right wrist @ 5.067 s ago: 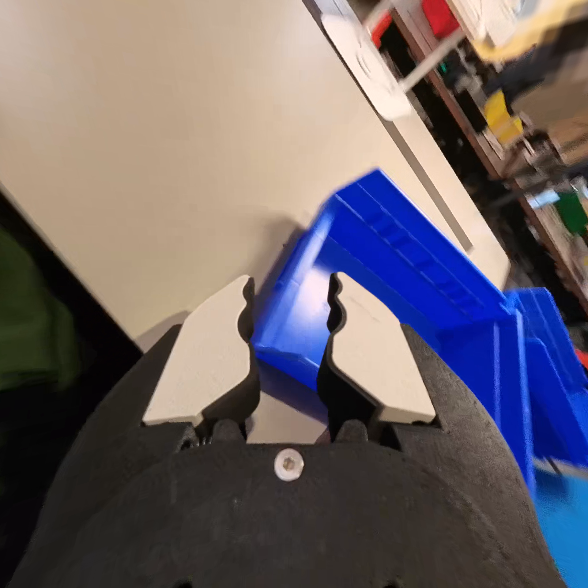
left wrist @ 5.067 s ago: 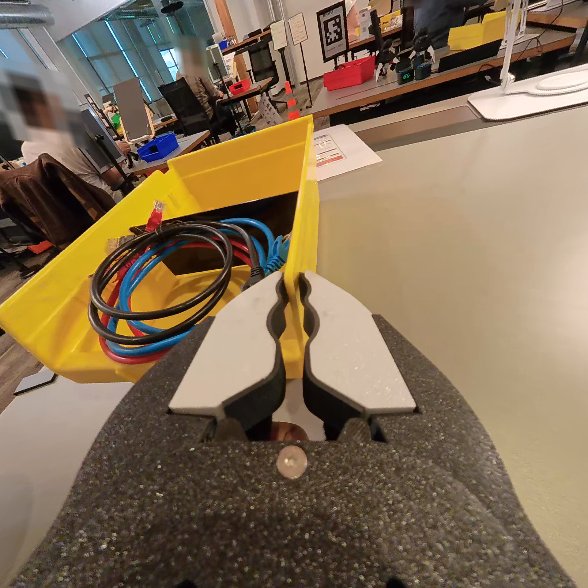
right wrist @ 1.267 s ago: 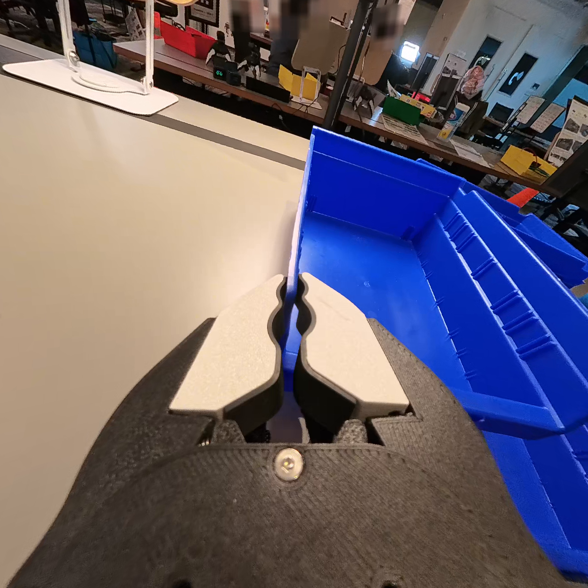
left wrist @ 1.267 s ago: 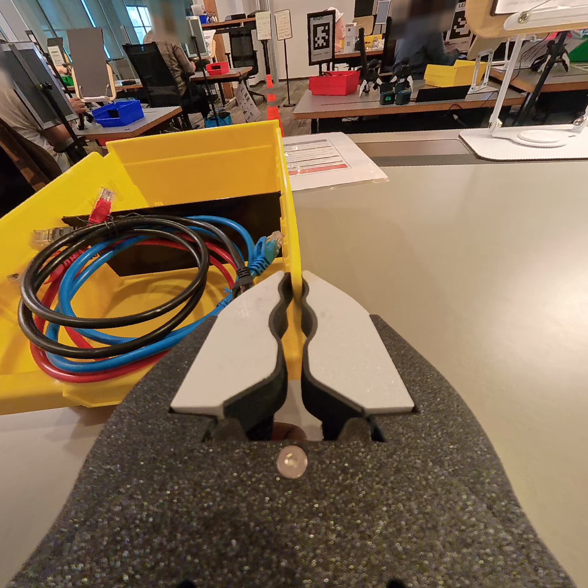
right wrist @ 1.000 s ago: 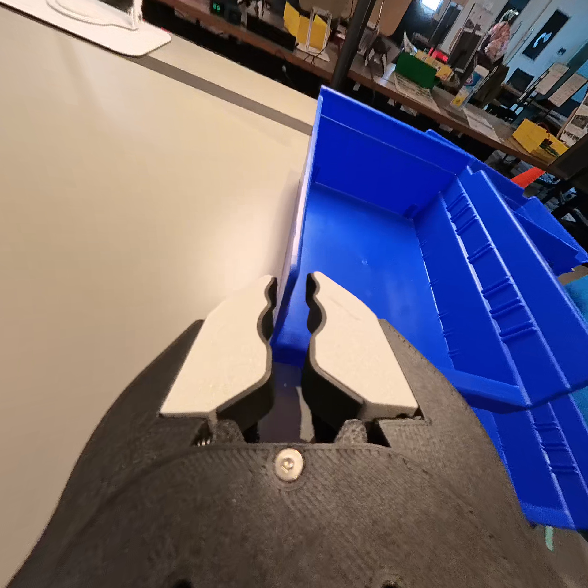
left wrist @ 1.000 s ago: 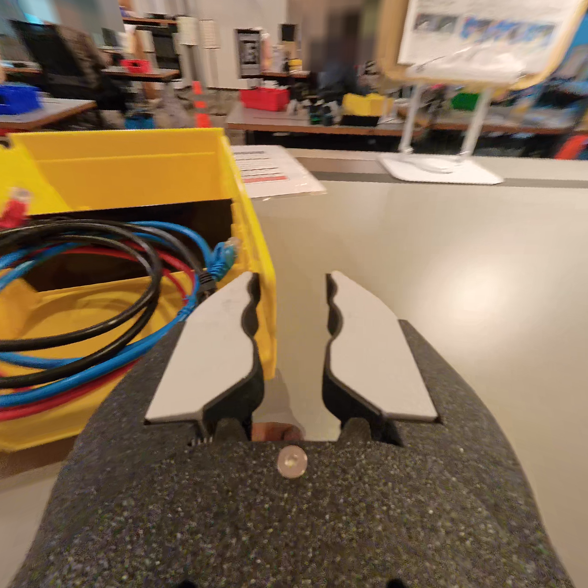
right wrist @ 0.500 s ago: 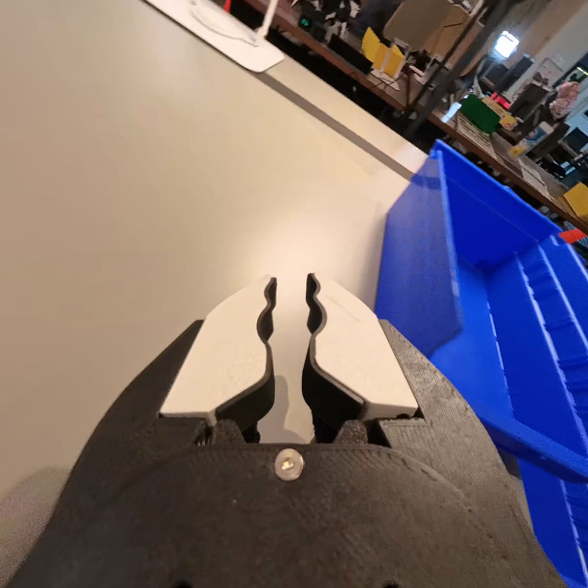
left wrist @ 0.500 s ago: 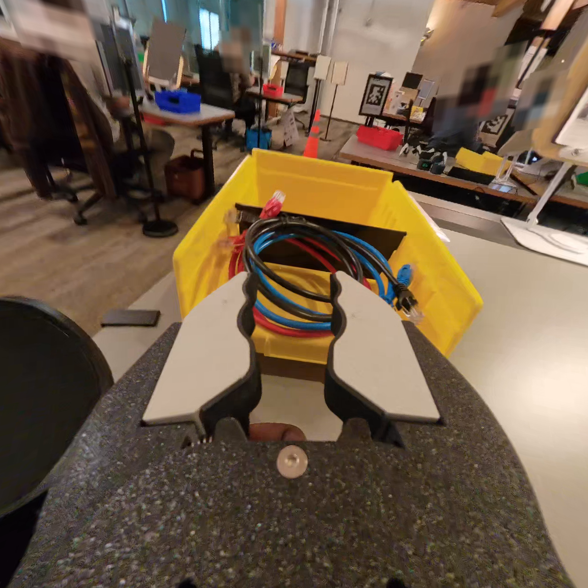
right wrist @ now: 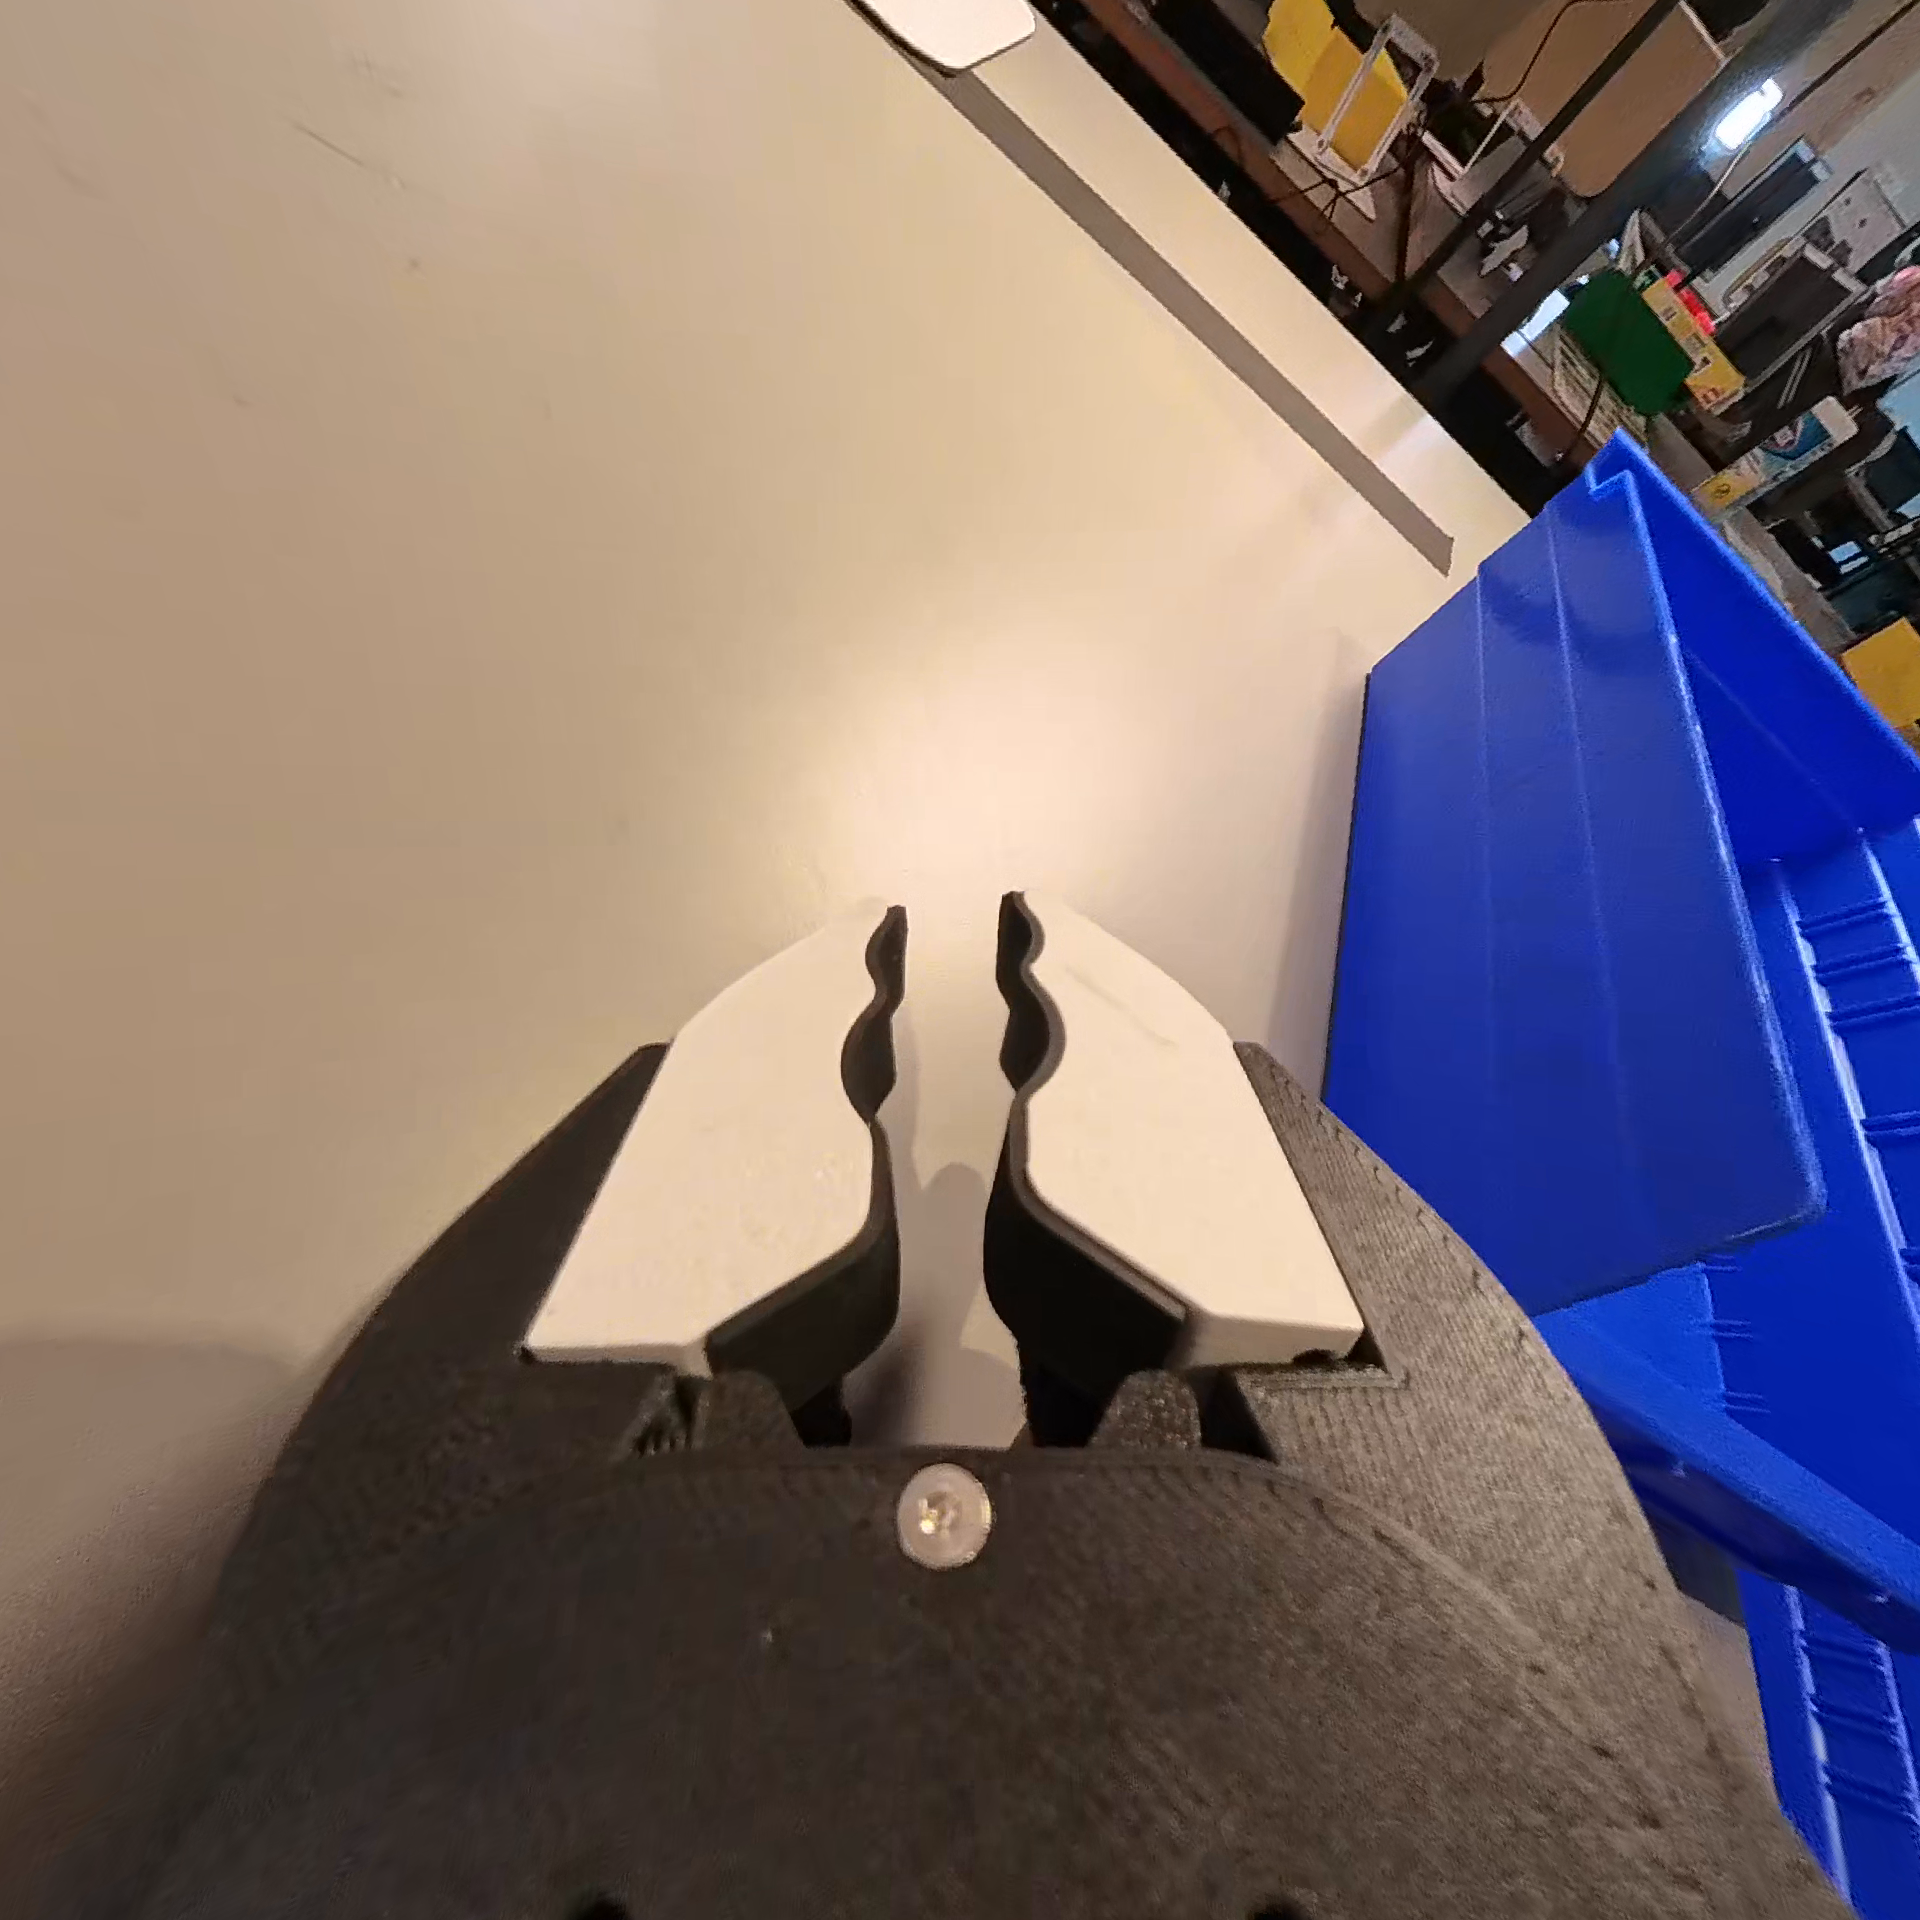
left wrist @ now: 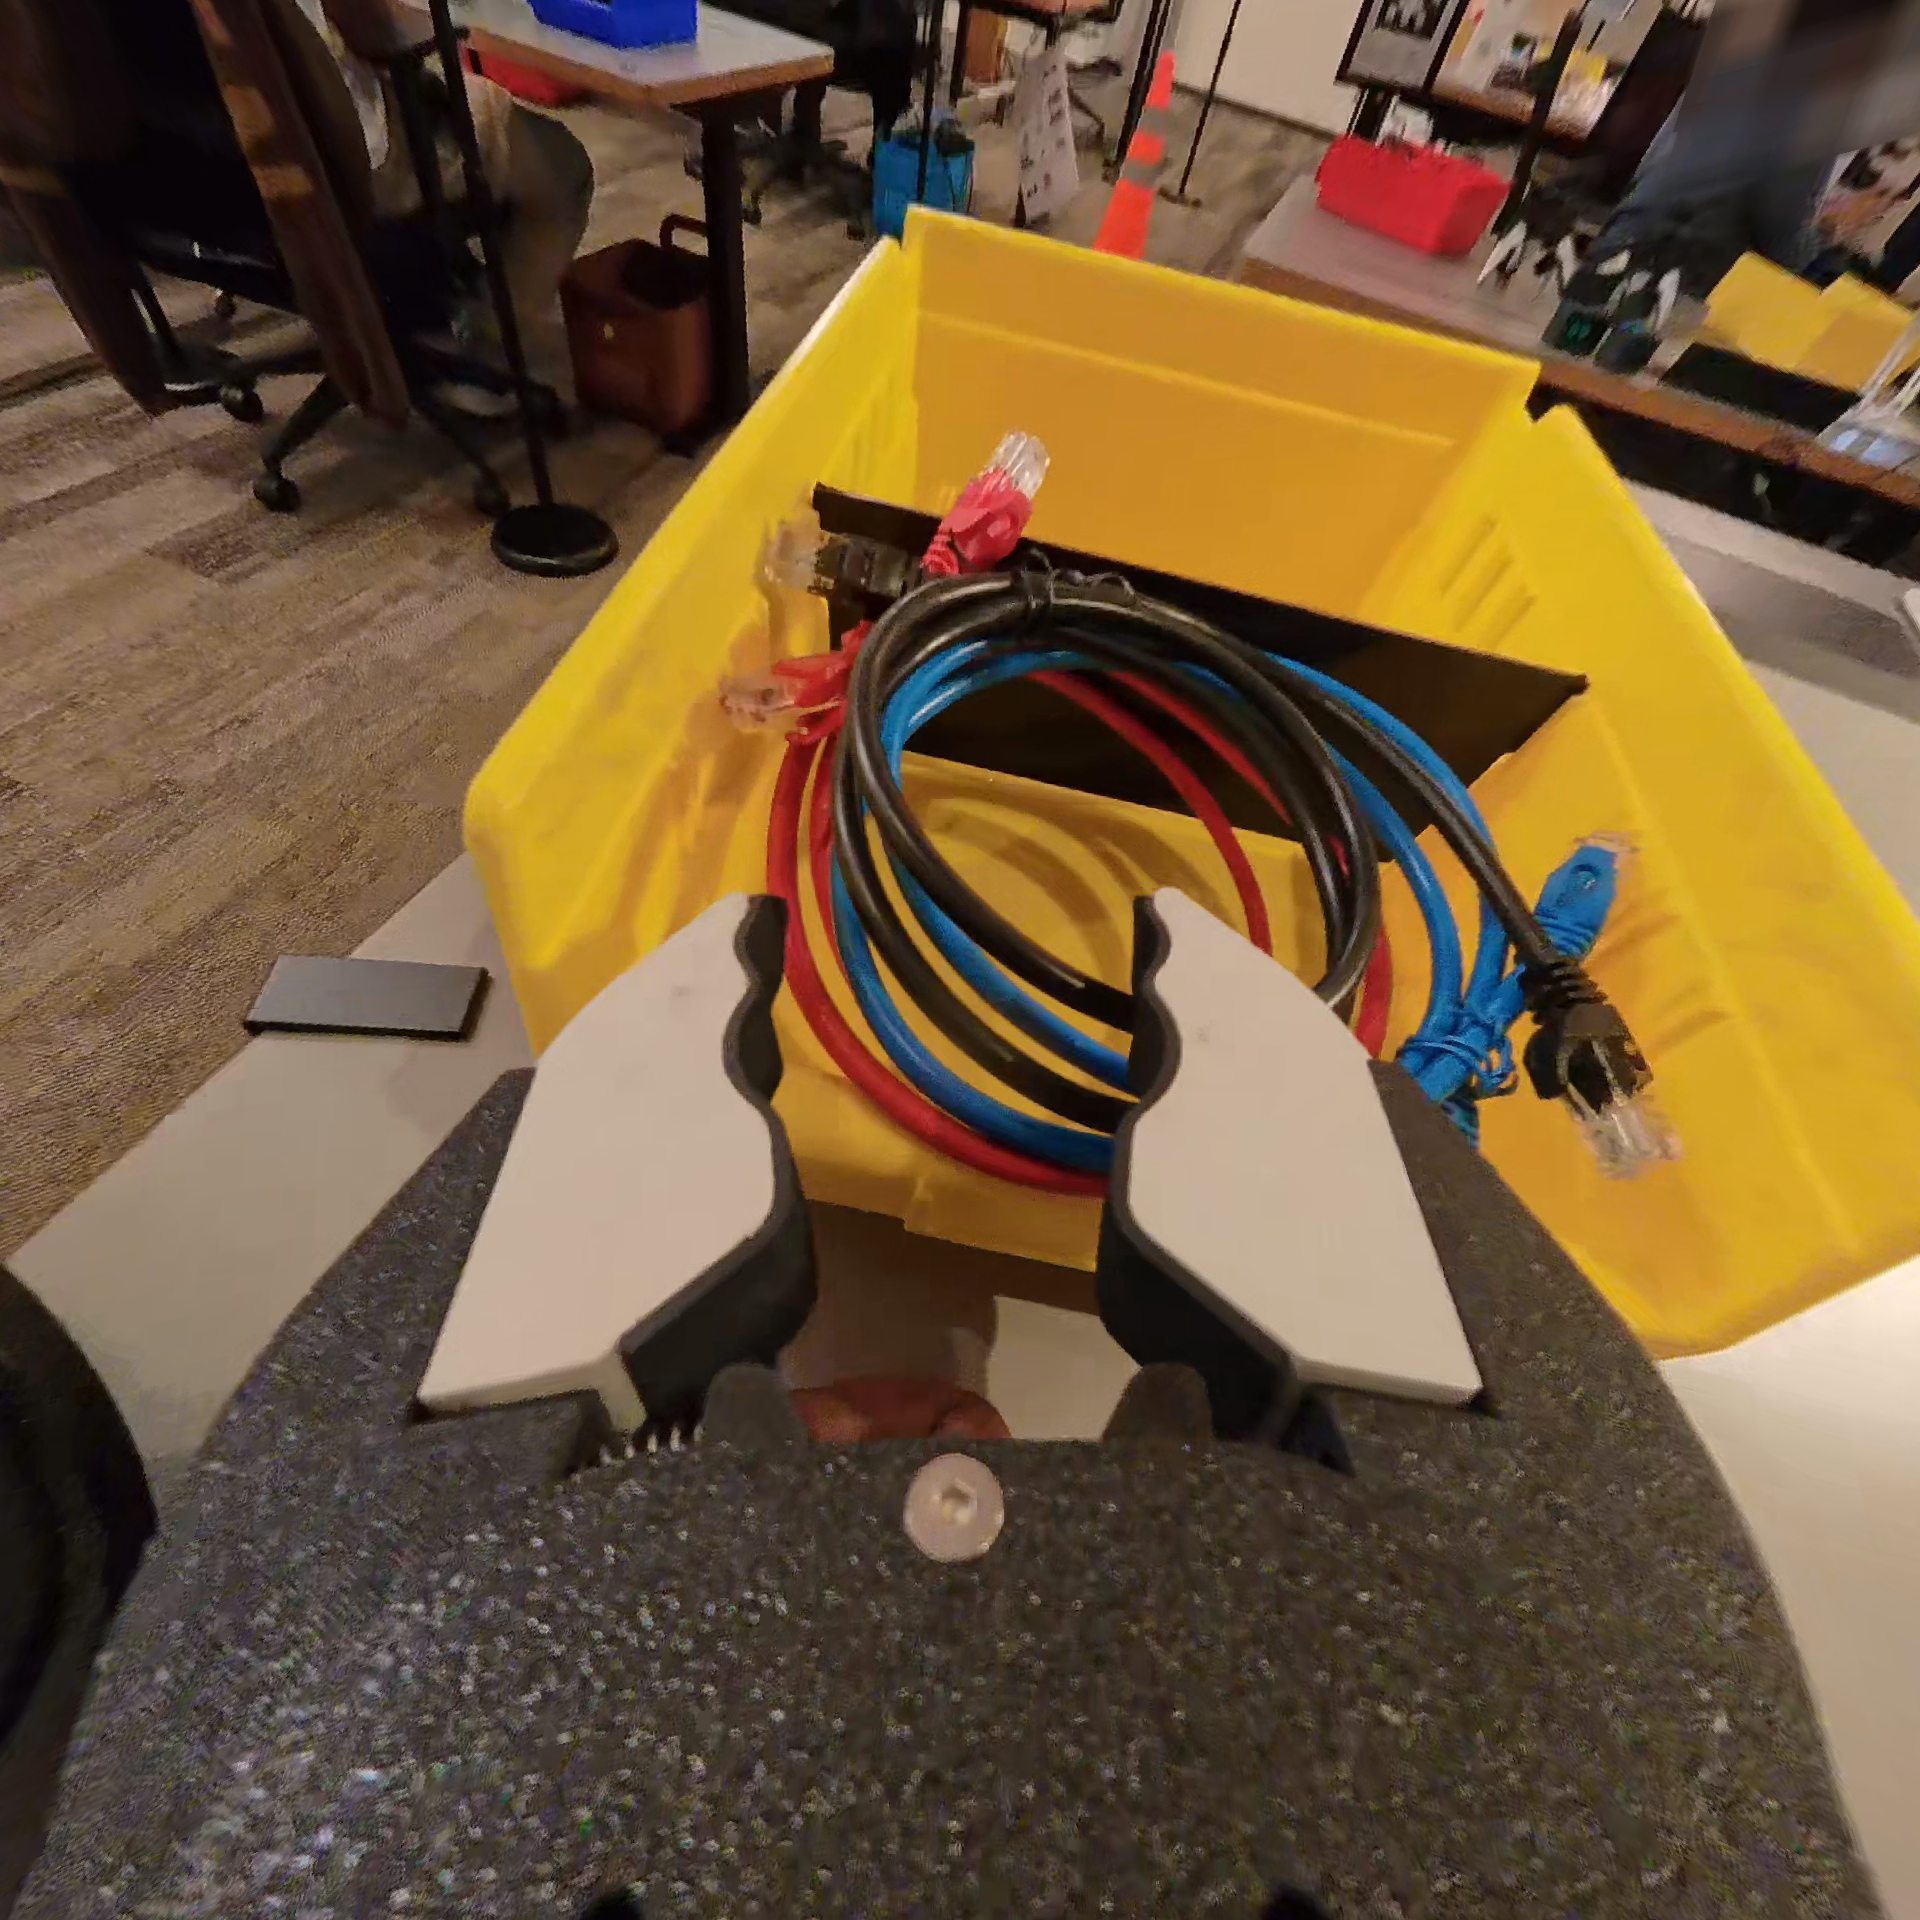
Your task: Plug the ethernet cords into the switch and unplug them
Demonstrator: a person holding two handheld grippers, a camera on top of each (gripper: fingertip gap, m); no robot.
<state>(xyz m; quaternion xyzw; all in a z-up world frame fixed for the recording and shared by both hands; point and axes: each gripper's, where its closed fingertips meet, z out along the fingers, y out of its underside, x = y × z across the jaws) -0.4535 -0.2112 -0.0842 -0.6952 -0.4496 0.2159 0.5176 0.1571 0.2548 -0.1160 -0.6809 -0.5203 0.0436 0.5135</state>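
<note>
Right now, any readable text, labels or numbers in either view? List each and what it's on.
Yellow bin, cords, blue bin: no writing visible.
White floor sign beside the orange cone: print too small to read.
Boxes on the far shelves: labels blurred, unreadable.

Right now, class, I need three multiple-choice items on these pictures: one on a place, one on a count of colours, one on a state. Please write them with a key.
1. Where do the ethernet cords lie?
A in the yellow bin
B on the bare table
C in the blue bin

2. How many cord colours show?
A one
B three
C five

3. How are the left tongs?
A shut on a cord
B shut, empty
C open, empty

Key: 1 A, the coil sits inside the yellow walls; 2 B, black, blue and red; 3 C, a wide gap with nothing gripped.
</note>
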